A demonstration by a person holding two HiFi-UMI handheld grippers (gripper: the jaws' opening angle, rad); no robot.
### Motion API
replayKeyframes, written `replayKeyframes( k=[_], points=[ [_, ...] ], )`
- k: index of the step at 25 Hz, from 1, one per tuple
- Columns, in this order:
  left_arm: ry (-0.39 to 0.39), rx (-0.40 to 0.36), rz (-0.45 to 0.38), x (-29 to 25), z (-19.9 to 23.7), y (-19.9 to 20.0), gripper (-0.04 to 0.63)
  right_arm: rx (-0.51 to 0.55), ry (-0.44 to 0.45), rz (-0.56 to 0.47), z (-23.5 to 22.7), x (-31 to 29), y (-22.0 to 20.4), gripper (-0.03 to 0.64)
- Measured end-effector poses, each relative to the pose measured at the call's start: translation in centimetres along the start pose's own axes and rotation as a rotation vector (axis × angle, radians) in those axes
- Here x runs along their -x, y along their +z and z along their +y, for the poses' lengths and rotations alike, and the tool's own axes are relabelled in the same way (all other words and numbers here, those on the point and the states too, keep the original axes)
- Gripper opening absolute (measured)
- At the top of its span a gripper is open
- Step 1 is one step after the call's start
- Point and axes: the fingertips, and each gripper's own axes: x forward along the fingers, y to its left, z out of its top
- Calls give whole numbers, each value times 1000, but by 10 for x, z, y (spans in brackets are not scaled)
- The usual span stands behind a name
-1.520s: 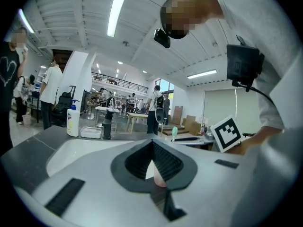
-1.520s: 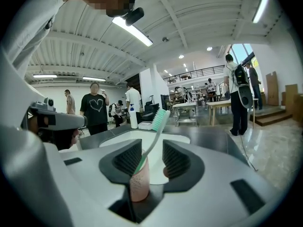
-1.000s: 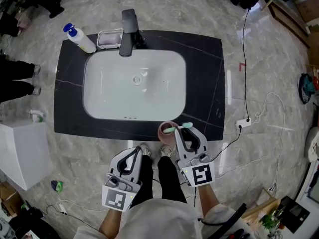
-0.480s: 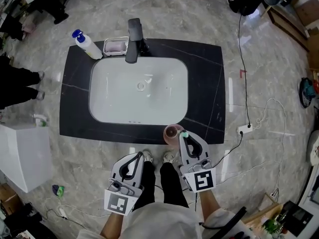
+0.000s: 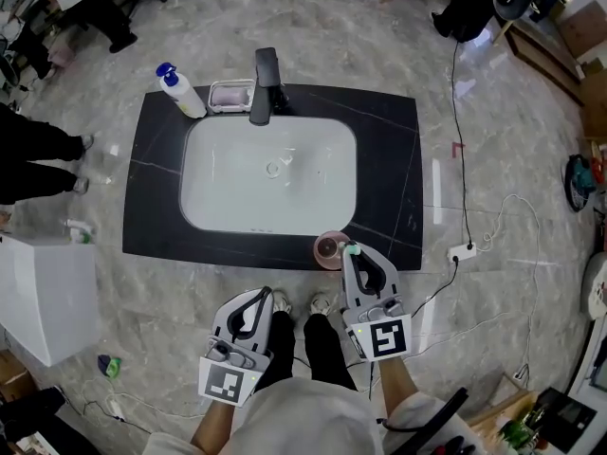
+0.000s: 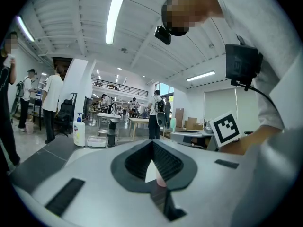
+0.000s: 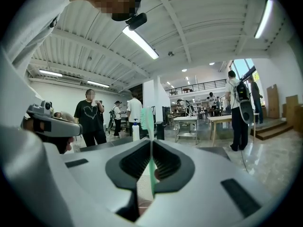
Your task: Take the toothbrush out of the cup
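Head view: closest to the person, the left gripper [image 5: 265, 297] is closed with nothing in it. Next, the right gripper [image 5: 349, 250] has just closed its jaws on the green toothbrush [image 7: 151, 167]. It stands straight up at the pink cup [image 5: 329, 250], beside the white sink [image 5: 237, 188]. The brush looks light, stiff and slippery, so pinching mid-handle seems best.

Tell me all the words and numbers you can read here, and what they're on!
No words or numbers can be read.
Soap pump bottle: its label is too small and blurred to read.
Square markers: black-and-white patterns, not letters.
Black T-shirt: a heart outline, no words.
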Motion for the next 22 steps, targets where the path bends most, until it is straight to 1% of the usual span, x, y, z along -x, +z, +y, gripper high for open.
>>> replayKeyframes(
  k=[7, 15, 18, 19, 22],
  points=[
    [-6, -24, -63, -2, 1, 27, -5, 16, 10, -45, 7, 7, 33, 23],
    [-22, -38, -120, 4, -19, 57, -5, 27, 27, -59, 11, 19, 58, 23],
    [-28, -42, -132, 7, -25, 63, -5, 5, 24, -118, 12, 18, 75, 23],
    [-28, -42, -135, 8, -26, 64, -5, 7, 25, -120, 13, 18, 77, 23],
    [-30, -38, -150, 9, -31, 68, -5, 34, 36, -73, 15, 21, 72, 23]
  ],
)
